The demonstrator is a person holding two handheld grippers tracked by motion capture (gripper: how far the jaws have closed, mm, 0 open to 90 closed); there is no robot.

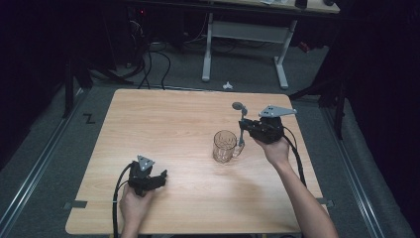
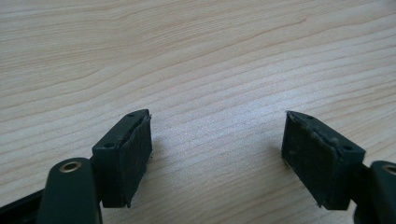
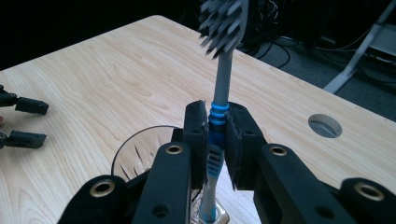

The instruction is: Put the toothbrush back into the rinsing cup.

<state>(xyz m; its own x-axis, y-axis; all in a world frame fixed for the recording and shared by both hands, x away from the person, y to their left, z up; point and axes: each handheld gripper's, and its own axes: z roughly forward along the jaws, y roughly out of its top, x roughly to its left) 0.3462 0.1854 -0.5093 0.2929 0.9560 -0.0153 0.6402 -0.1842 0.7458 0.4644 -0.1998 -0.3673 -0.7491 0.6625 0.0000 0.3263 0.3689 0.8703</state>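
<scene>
A light wood-grain desk with rounded corners carries the things. A clear glass mug stands directly on it, right of the middle. A round cable hole is cut through the top near one edge. The desk itself stands on grey floor.

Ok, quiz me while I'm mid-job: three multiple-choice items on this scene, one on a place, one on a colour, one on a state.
1. Where is the glass mug?
A. left of the right gripper
B. beside the left gripper
C. on the floor

2. What colour are the bands on the toothbrush?
A. red
B. blue
C. green

3. How do the left gripper jaws stand?
A. shut on the toothbrush
B. shut on nothing
C. open over bare table

Key: 1 A, the high view shows it next to the right gripper; 2 B, blue shows at the grip; 3 C, wood grain lies between the pads.
</scene>
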